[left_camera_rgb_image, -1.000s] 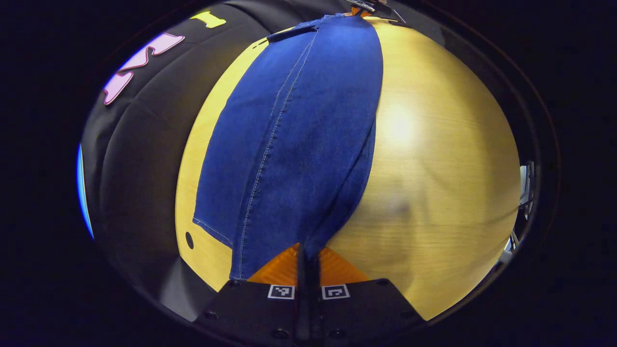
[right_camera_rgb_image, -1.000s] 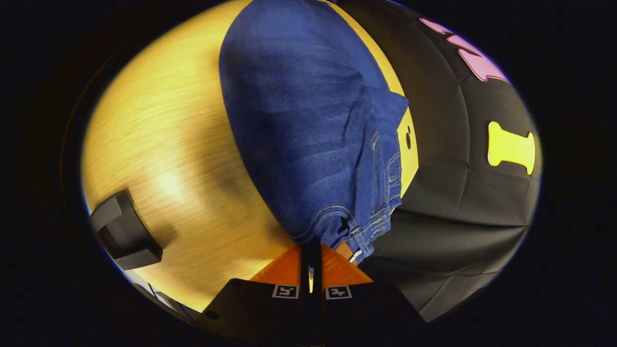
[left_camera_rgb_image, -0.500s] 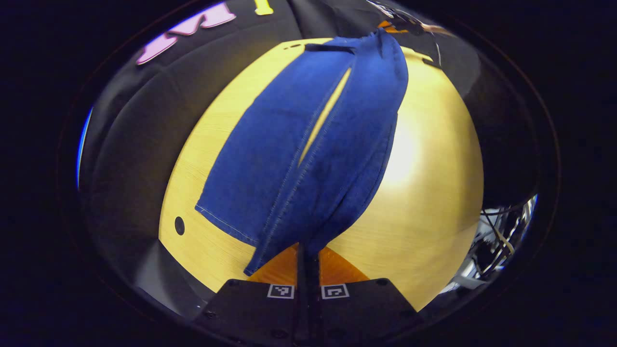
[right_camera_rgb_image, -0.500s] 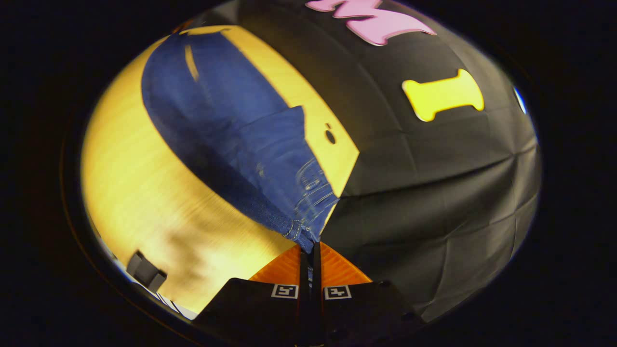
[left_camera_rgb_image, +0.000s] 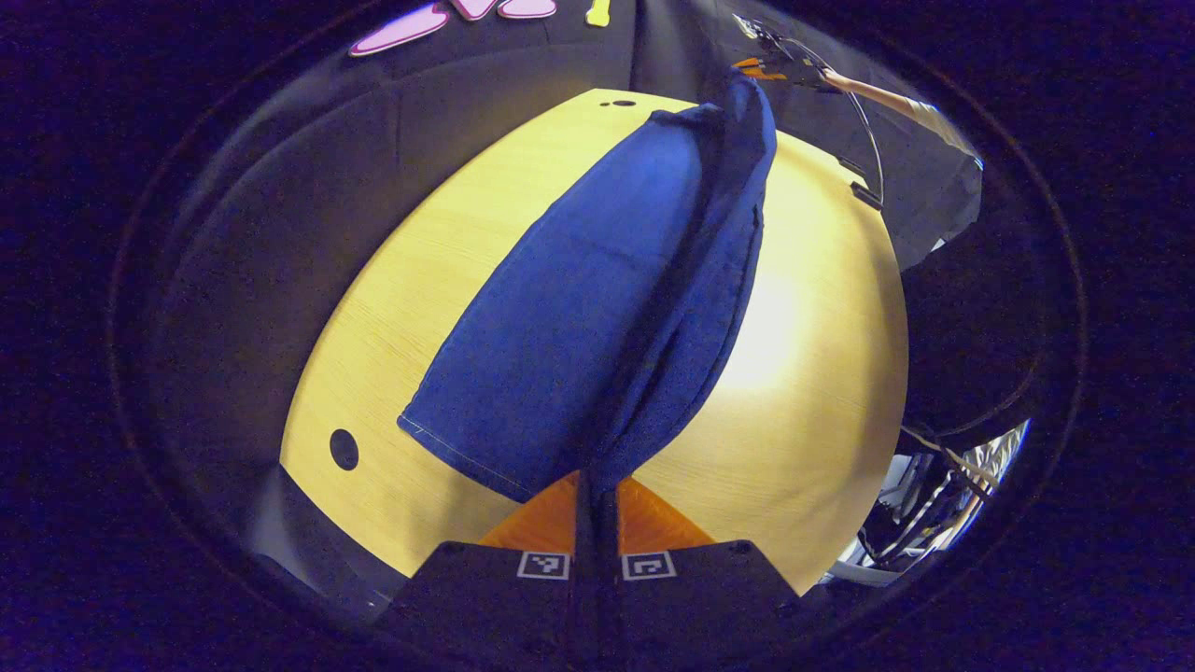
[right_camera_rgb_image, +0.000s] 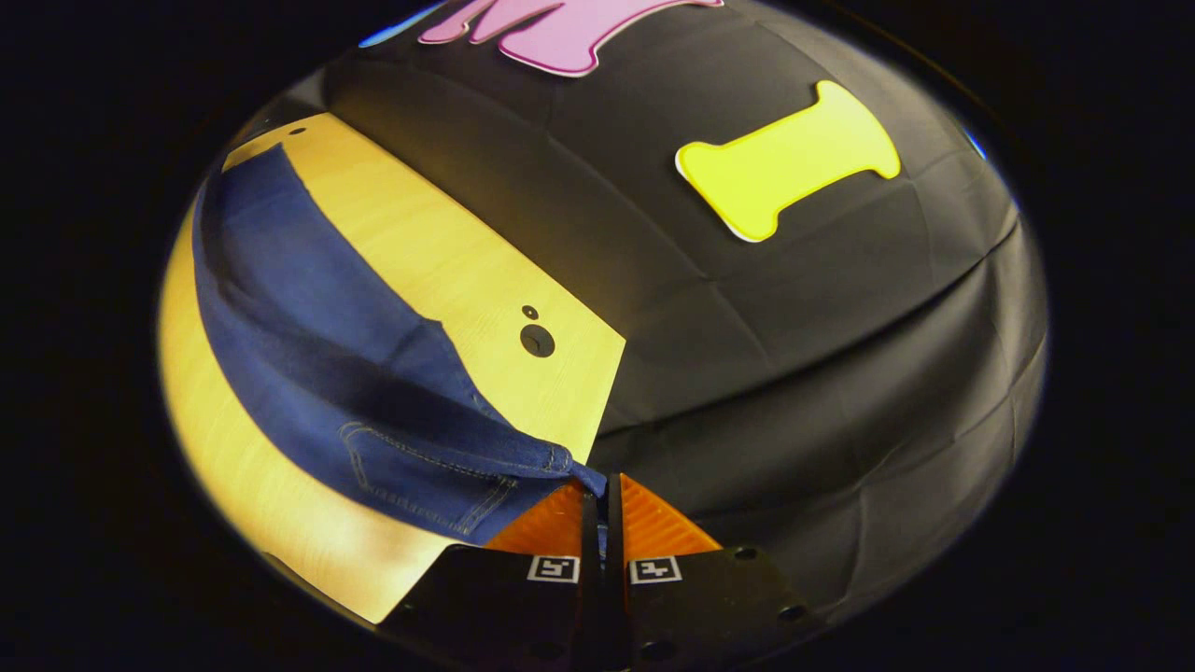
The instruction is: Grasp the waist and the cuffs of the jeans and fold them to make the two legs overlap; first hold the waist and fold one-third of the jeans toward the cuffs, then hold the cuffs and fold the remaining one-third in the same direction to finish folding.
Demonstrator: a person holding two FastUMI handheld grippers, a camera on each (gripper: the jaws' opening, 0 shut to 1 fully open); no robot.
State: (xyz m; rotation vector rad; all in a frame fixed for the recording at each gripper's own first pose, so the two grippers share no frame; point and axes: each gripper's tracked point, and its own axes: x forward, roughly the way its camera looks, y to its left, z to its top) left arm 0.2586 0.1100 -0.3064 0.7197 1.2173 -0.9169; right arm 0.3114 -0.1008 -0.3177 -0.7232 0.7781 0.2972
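On the yellow wooden table [left_camera_rgb_image: 822, 373], blue jeans [left_camera_rgb_image: 579, 317] stretched lengthwise, partly lifted. At bottom of left gripper view, left gripper [left_camera_rgb_image: 597, 490] clenched on the cuff end, both fingers pinching denim, fabric rising straight out of the closed jaws. One leg flat on the tabletop with hem [left_camera_rgb_image: 457, 453] showing pale stitching; other leg raised into a ridge along the near edge, draped over and partly overlapping the flat one. Round hole [left_camera_rgb_image: 344, 449] in the tabletop near the left corner, apart from the hem. Far end of the jeans pulled up off the table toward the other gripper [left_camera_rgb_image: 761, 65], small at top of that view, held by a hand and forearm [left_camera_rgb_image: 878, 93] reaching in from the right; thin cable looping below it. Clutter of cables and metal [left_camera_rgb_image: 934, 504] past the table's right edge, too blurred to identify. At bottom of right gripper view, right gripper [right_camera_rgb_image: 602, 495] clamped shut on the waist corner [right_camera_rgb_image: 560, 462], fingers pressed together with denim between. Back pocket stitching [right_camera_rgb_image: 420, 476] visible just left of the grip. Jeans [right_camera_rgb_image: 308, 336] sagging away from the grip in a dark fold, trailing across the table [right_camera_rgb_image: 439, 261] toward the far corner. Two holes [right_camera_rgb_image: 536, 338] in the tabletop beside the waist, uncovered. Possibly waist held slightly above the surface, hard to confirm. Black cloth wall [right_camera_rgb_image: 822, 373] behind the table edge.
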